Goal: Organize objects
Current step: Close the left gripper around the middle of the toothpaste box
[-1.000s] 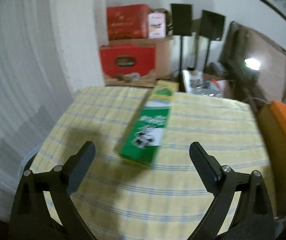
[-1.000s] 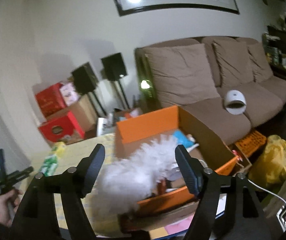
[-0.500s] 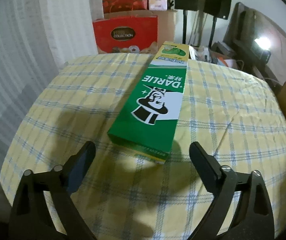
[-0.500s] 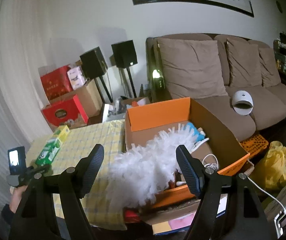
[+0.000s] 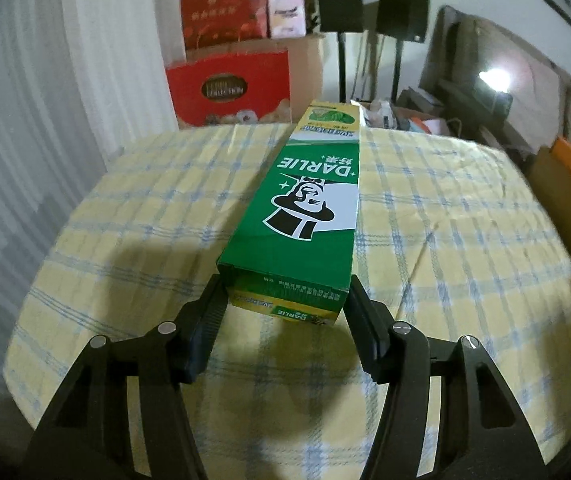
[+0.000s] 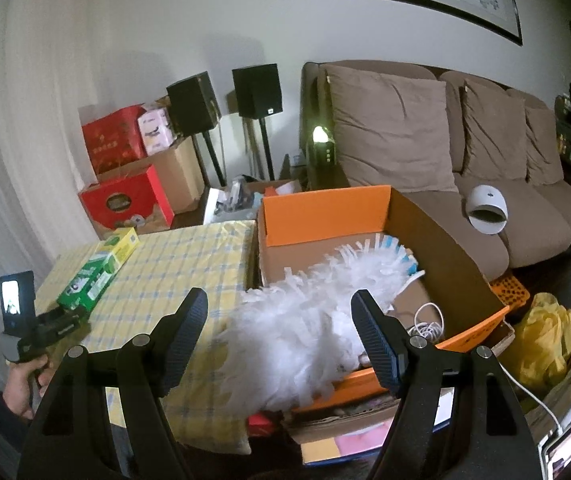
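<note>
We see a table [image 5: 133, 240] draped in a yellow cloth with blue check lines, a long green toothpaste box [image 5: 309, 216] lying flat on it, lengthwise toward the far edge, an open orange cardboard box [image 6: 325, 210] just beside the table's right edge

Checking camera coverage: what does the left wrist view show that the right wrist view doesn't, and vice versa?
Left wrist only: the left gripper, its jaws just closed in on the near end of the green toothpaste box, pads against its sides.

Right wrist only: the right gripper open above the white feather duster, the sofa, and the hand holding the left gripper.

Both: the toothpaste box, the yellow checked tablecloth, the orange cardboard box, black speakers.
</note>
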Action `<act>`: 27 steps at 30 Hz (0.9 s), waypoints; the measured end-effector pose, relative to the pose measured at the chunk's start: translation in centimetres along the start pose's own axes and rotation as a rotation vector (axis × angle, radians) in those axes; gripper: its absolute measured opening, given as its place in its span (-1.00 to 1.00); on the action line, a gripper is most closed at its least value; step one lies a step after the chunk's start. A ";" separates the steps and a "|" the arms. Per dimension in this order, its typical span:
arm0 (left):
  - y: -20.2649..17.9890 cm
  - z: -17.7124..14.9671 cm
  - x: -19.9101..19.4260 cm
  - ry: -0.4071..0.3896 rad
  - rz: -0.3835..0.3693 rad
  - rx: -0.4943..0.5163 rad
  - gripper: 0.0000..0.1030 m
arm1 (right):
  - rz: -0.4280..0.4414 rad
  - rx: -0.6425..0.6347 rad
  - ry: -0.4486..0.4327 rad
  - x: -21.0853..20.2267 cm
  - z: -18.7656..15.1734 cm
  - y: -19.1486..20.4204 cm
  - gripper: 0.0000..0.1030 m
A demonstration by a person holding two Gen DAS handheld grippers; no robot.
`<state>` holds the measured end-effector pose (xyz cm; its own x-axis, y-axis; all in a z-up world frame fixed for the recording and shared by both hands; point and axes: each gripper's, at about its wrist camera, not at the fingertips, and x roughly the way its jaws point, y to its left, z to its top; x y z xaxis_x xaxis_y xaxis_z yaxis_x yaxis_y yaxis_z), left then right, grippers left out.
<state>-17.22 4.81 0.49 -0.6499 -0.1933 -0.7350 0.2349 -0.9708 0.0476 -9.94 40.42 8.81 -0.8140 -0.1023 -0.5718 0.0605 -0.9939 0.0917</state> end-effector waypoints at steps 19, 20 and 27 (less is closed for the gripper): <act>2.6 -5.9 -5.7 -0.009 -0.495 0.285 0.07 | 0.035 -0.066 -0.015 -0.9 0.0 3.2 0.48; 2.4 -6.5 -6.0 0.001 -0.511 0.334 0.07 | 0.038 -0.069 -0.012 -0.8 0.0 3.4 0.48; 0.3 -9.0 -8.1 0.018 -0.581 0.600 0.08 | 0.038 -0.137 -0.017 -0.6 -0.7 5.9 0.53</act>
<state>-5.40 7.32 0.33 -0.5359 0.3590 -0.7641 -0.5624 -0.8268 0.0060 -8.63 34.61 9.12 -0.8189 -0.1409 -0.5563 0.1692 -0.9856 0.0006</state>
